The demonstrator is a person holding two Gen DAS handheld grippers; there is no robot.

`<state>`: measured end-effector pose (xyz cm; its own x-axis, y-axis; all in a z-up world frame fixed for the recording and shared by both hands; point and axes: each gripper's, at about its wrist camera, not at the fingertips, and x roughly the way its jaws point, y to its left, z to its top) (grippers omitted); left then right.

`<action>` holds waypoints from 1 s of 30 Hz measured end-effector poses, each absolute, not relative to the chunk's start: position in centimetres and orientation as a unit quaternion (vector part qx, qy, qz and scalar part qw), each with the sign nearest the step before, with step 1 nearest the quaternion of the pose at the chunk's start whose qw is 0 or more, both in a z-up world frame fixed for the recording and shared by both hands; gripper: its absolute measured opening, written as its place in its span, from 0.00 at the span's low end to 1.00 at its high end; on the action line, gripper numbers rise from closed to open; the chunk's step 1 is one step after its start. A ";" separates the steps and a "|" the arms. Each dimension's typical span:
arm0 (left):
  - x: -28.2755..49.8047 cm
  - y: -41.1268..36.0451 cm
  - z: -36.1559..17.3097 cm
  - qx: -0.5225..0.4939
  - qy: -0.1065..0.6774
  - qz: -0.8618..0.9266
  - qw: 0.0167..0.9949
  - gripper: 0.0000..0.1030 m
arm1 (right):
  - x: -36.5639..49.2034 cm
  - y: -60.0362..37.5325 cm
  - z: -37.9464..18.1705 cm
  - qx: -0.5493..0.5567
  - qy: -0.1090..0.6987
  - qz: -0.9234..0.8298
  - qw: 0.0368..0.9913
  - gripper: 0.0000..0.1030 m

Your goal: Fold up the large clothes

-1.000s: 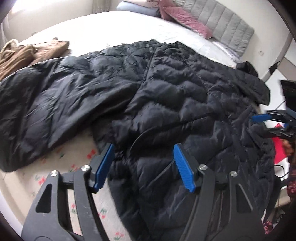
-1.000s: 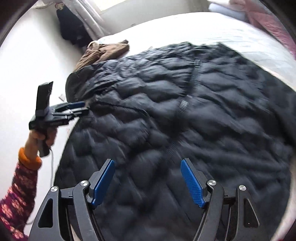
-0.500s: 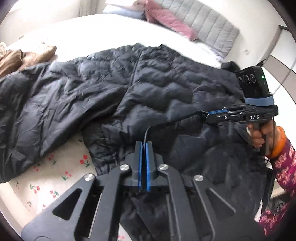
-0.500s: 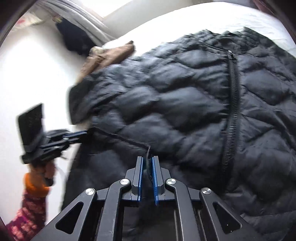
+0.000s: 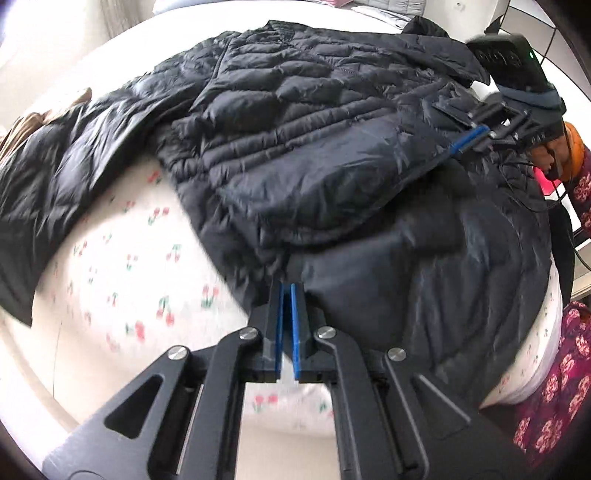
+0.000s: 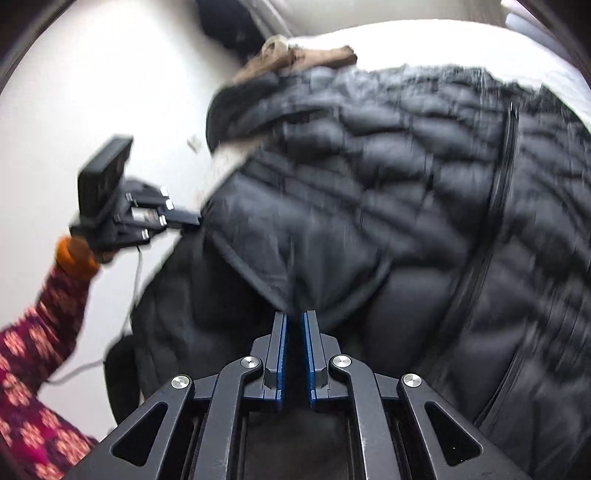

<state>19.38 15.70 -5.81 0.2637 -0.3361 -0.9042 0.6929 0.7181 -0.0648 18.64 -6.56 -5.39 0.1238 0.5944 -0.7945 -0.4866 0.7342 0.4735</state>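
Note:
A large black quilted puffer jacket [image 5: 314,122] lies spread on the bed. My left gripper [image 5: 287,291] is shut on the jacket's hem edge near the front of the bed. My right gripper [image 6: 294,321] is shut on the same hem further along; it shows in the left wrist view [image 5: 458,146] at the right. The left gripper shows in the right wrist view [image 6: 192,220] at the left. The held hem panel is lifted and turned over onto the jacket's body [image 6: 406,177]. A zipper [image 6: 498,192] runs down the jacket at the right.
The bed has a white cherry-print sheet [image 5: 122,266]. A brown garment [image 6: 295,55] lies at the far corner of the bed, also in the left wrist view [image 5: 33,122]. A grey headboard [image 5: 388,3] stands at the far end. Cables [image 5: 535,199] hang at the right.
Both grippers were open a second ago, then shut on the jacket's hem. Since then they have lifted the hem and carried it over the jacket body.

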 end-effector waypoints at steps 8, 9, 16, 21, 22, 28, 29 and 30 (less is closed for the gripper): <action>19.8 14.6 -0.1 0.099 0.441 -0.352 0.820 0.46 | 16.2 -10.9 -1.3 0.047 0.521 0.326 0.788 0.42; 20.1 13.4 0.1 0.091 0.435 -0.361 0.820 0.47 | 15.9 -11.4 -0.4 0.051 0.513 0.316 0.796 0.45; 21.2 5.3 -4.0 0.130 0.499 -0.370 0.773 0.48 | 14.7 -20.0 2.2 0.075 0.490 0.205 0.844 0.58; 19.2 0.2 -3.0 0.156 0.483 -0.410 0.758 0.57 | 13.5 -25.8 1.2 0.056 0.514 0.124 0.847 0.63; 19.1 -0.9 -2.9 0.162 0.481 -0.416 0.755 0.61 | 13.6 -26.6 1.1 0.058 0.517 0.113 0.846 0.64; 19.7 -8.0 -2.5 0.215 0.463 -0.436 0.741 0.62 | 15.2 -33.5 -1.4 0.126 0.531 0.053 0.836 0.64; 20.2 -9.2 -2.7 0.212 0.463 -0.441 0.738 0.62 | 15.5 -34.1 -1.9 0.139 0.532 0.052 0.833 0.64; 20.6 -10.4 -3.0 0.208 0.465 -0.447 0.736 0.62 | 15.7 -34.5 -2.2 0.147 0.534 0.051 0.831 0.64</action>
<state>20.59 -10.36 -2.97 0.1689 -0.4639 -0.8696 0.8504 0.5146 -0.1093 15.70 -34.47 -2.23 0.4251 0.2406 -0.8726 0.0726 0.9519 0.2978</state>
